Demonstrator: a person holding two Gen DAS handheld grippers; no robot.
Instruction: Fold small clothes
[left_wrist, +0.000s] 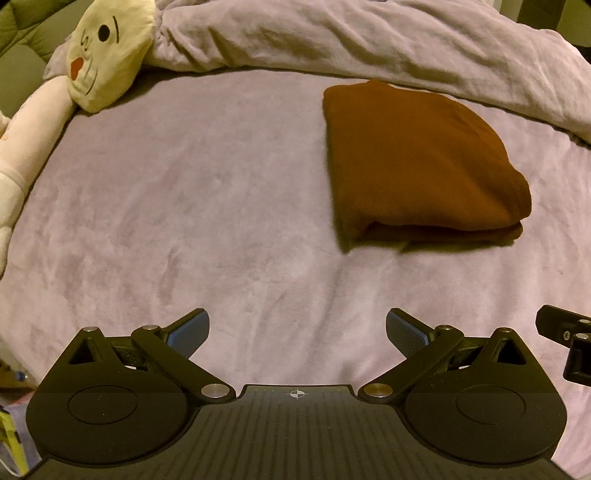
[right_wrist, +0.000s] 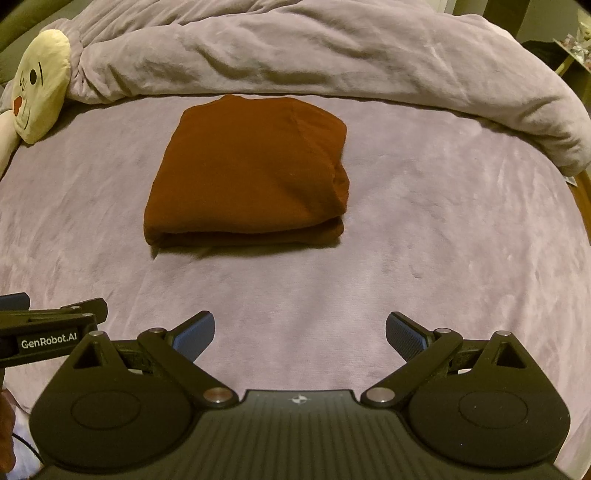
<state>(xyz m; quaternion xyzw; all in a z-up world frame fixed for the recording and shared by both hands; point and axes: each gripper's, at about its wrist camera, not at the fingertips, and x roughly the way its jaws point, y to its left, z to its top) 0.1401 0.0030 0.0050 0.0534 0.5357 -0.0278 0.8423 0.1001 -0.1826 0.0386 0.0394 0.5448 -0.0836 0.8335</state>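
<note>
Both grippers spread wide, holding nothing

The left gripper (left_wrist: 297, 332) and right gripper (right_wrist: 300, 334) hover over the mauve bed sheet (right_wrist: 424, 240), fingers apart. The folded brown garment (right_wrist: 247, 173) lies at 12 o'clock ahead; rumpled duvet (right_wrist: 314, 51) beyond, plush toy (left_wrist: 107, 51) at 10.

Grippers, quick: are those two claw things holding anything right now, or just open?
Left gripper: open, holding nothing, hanging over the bed short of the folded brown garment.
Right gripper: open, holding nothing.

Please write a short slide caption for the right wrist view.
Open right gripper above the bed, facing a folded brown garment.
</note>
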